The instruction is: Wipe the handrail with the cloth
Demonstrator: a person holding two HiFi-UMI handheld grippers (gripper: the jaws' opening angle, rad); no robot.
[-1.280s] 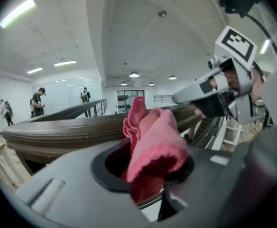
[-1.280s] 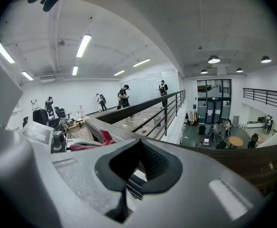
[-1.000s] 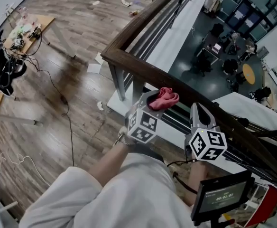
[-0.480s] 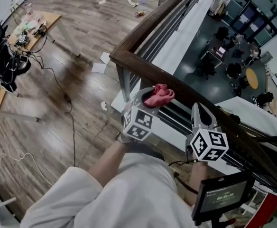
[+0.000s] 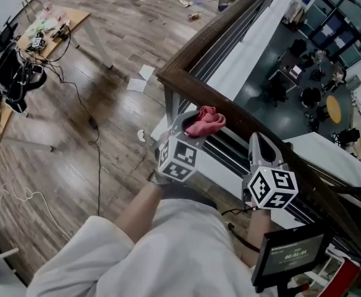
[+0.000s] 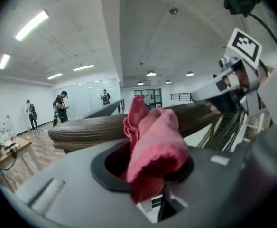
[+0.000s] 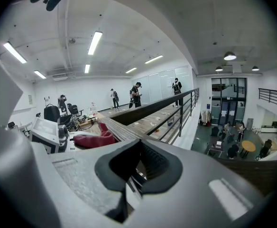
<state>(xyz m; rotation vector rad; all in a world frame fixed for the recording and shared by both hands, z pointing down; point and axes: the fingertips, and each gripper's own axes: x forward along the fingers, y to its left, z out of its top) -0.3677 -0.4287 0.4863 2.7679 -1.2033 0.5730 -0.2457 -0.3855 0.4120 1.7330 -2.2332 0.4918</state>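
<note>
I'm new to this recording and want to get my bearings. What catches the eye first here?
The bright pink cloth, bunched in the shut left tongs, stands out against the dark wooden handrail, mid-frame in the head view. Just beyond the rail, at the right, the building opens onto a lower level with desks and chairs far below.

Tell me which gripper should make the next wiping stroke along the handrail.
Left, probably. The left gripper is shut on the cloth right at the handrail; the right gripper is empty, further along it.
</note>
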